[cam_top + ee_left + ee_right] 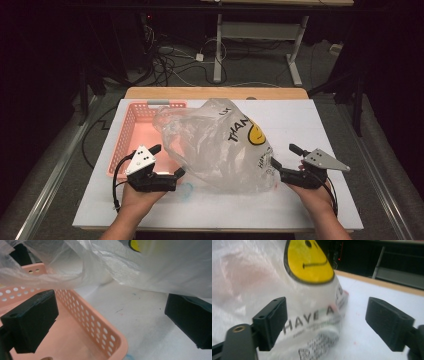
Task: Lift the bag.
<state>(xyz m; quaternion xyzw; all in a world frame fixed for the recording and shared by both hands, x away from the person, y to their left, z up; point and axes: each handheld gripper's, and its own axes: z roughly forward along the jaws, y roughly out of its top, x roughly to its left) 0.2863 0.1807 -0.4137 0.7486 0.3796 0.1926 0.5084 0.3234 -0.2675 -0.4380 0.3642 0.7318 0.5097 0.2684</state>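
On the white table [310, 125], a crumpled bag [220, 145] lies between your grippers. Your left gripper [167, 161] gapes wide over the basket [131, 131] rim; your right gripper [284, 156] gapes wide, empty, at the bag's edge.

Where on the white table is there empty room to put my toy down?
The bare white table to the right of the plastic bag, past the right tongs, is free. So is the front strip near the person's hands. The left side is crowded: the pink basket, the bag spilling over it, and the left tongs.
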